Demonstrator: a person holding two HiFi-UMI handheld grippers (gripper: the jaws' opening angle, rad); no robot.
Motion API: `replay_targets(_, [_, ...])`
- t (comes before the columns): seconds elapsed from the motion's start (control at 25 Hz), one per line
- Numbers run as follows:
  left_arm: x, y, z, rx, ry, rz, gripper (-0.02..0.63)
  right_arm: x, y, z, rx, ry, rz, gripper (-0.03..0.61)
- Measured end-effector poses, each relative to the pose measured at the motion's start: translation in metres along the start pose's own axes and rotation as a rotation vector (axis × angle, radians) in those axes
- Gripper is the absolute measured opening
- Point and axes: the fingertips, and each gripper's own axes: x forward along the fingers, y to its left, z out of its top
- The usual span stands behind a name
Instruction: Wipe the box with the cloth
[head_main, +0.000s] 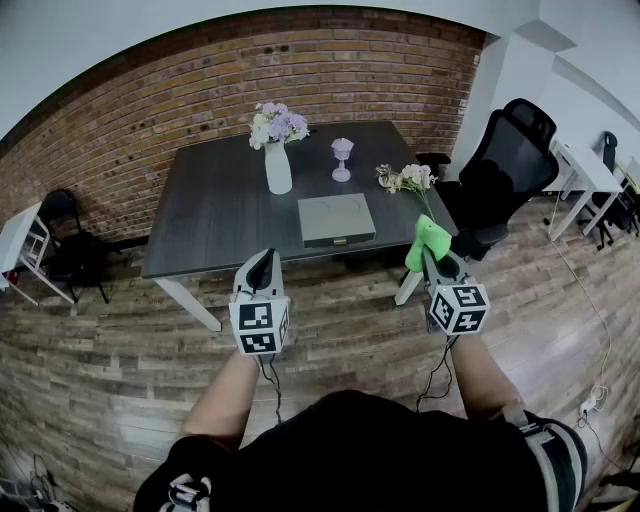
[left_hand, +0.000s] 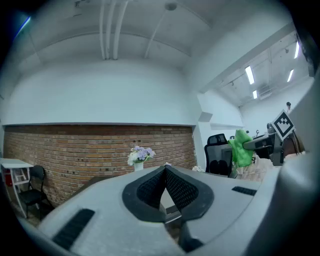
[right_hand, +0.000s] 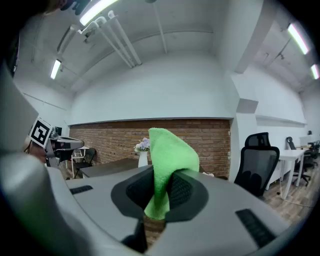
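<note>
The left gripper (head_main: 262, 258) is closed on nothing, tips meeting; the right gripper (head_main: 430, 256) pinches the green cloth (head_main: 427, 238) by a fold. Both are short of the table (head_main: 210, 215), where the box (head_main: 336, 220) lies flat near the front edge. A firm stroke could drag the cloth loose, or push the unsteadied box (it looks light) toward the vase (head_main: 277, 165) or flower sprig (head_main: 405, 178). Dark matte tabletop; brick wall (head_main: 150, 120) behind, black office chair (head_main: 505, 170) at right.

Brick wall (head_main: 200, 90), wood floor (head_main: 90, 370), dark table (head_main: 220, 210).
</note>
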Motion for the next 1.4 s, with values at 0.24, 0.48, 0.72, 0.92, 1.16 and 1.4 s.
replay_targets(0.24, [0.000, 0.017, 0.001, 0.005, -0.005, -0.006, 0.008, 0.010, 0.015, 0.006, -0.012, -0.003, 0.001, 0.040])
replay_targets(0.48, [-0.005, 0.028, -0.006, -0.005, -0.009, -0.019, 0.008, 0.014, 0.037, 0.008, -0.015, -0.009, 0.016, 0.040])
replay_targets(0.72, [-0.022, 0.023, 0.004, -0.056, -0.102, -0.146, 0.008, 0.014, 0.065, 0.009, -0.033, -0.006, 0.048, 0.040])
replay_targets(0.92, [-0.020, 0.025, -0.011, -0.046, -0.062, -0.184, 0.008, 0.021, 0.087, -0.001, -0.052, 0.019, 0.082, 0.040])
replay_targets(1.16, [-0.006, 0.004, -0.033, -0.045, -0.003, -0.251, 0.008, 0.039, 0.072, -0.020, -0.027, 0.061, 0.121, 0.040])
replay_targets(1.4, [0.039, 0.015, -0.042, -0.017, 0.045, -0.157, 0.008, 0.095, 0.049, -0.044, 0.055, 0.093, 0.215, 0.041])
